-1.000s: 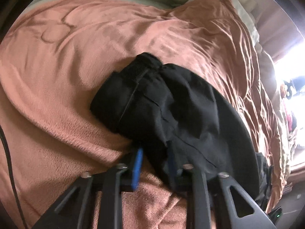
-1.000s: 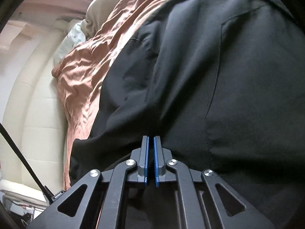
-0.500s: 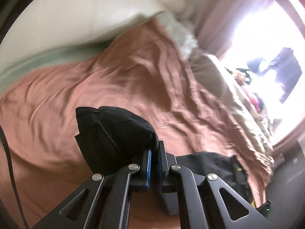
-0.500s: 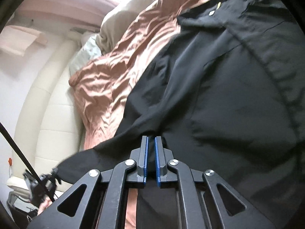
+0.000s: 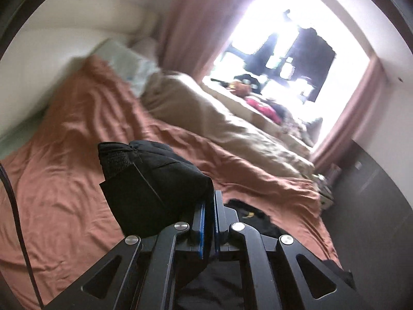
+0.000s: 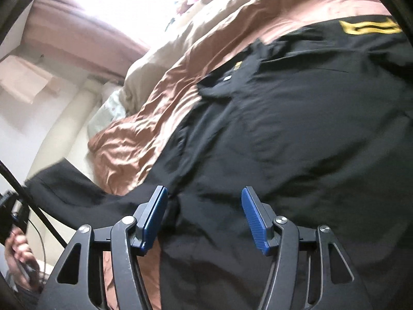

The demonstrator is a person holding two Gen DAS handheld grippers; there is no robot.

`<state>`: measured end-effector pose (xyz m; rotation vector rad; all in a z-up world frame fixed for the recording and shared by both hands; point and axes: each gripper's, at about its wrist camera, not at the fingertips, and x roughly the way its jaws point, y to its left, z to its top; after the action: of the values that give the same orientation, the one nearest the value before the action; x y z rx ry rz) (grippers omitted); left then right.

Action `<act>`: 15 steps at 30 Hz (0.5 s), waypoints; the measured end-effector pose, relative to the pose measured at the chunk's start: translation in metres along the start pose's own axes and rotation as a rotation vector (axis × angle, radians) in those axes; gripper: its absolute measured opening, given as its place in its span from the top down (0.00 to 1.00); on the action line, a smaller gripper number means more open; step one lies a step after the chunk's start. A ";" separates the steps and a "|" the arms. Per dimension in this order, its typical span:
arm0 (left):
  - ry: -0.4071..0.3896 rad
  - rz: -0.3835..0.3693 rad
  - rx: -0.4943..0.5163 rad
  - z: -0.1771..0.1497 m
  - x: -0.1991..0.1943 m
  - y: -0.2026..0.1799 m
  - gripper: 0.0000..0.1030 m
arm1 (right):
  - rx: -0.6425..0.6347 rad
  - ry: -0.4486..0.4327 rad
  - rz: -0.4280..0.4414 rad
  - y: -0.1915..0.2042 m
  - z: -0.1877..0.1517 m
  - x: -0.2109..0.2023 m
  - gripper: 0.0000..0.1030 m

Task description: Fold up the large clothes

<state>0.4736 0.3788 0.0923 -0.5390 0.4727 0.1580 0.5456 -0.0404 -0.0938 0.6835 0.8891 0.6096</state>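
1. My left fingers (image 5: 209, 222) are clenched on a bunched end of the black garment (image 5: 155, 186); the cloth stands up just ahead and to the left of them, clear of the bed (image 5: 64, 180). I'd keep that pinch firm, since the fabric looks thin and slippery.
2. My right fingers (image 6: 204, 217) are opening, pads (image 6: 254, 219) apart and not pressing on anything. The garment (image 6: 296, 142) lies flat beneath and ahead of them, spread over the bed (image 6: 144, 139), with a yellow mark (image 6: 369, 27) at its far end.
3. The step in hand, as I judge it, is carrying the left-held end over onto the spread body while the right lets go. To do it well I'd clear the right fingers fully before the left pulls, so no fold snags on a pad.
4. From the right fingers, a strip of black cloth runs off to the left toward a hand (image 6: 18, 258) at the frame's edge; I'd watch that it does not drag the lower layer askew.
5. I'd lay the lifted end down edge to edge, low and slow, then release. The risk is a bunched fold rather than a flat one.
6. Beyond the fingers sit a beige quilt (image 5: 232, 129) and a bright window (image 5: 284, 46); neither is in the way.
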 end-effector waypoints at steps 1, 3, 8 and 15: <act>0.002 -0.020 0.018 0.001 0.002 -0.015 0.95 | 0.009 -0.006 -0.007 -0.006 -0.001 -0.010 0.44; 0.010 -0.063 0.052 0.001 0.007 -0.044 0.95 | 0.027 -0.027 -0.040 -0.017 -0.003 -0.025 0.44; 0.045 -0.158 0.133 -0.008 0.025 -0.105 0.95 | 0.074 -0.096 -0.062 -0.029 0.006 -0.054 0.44; 0.147 -0.284 0.267 -0.043 0.062 -0.185 0.95 | 0.154 -0.141 -0.059 -0.054 0.007 -0.082 0.44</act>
<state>0.5610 0.2005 0.1148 -0.3511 0.5447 -0.2162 0.5214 -0.1356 -0.0908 0.8263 0.8271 0.4375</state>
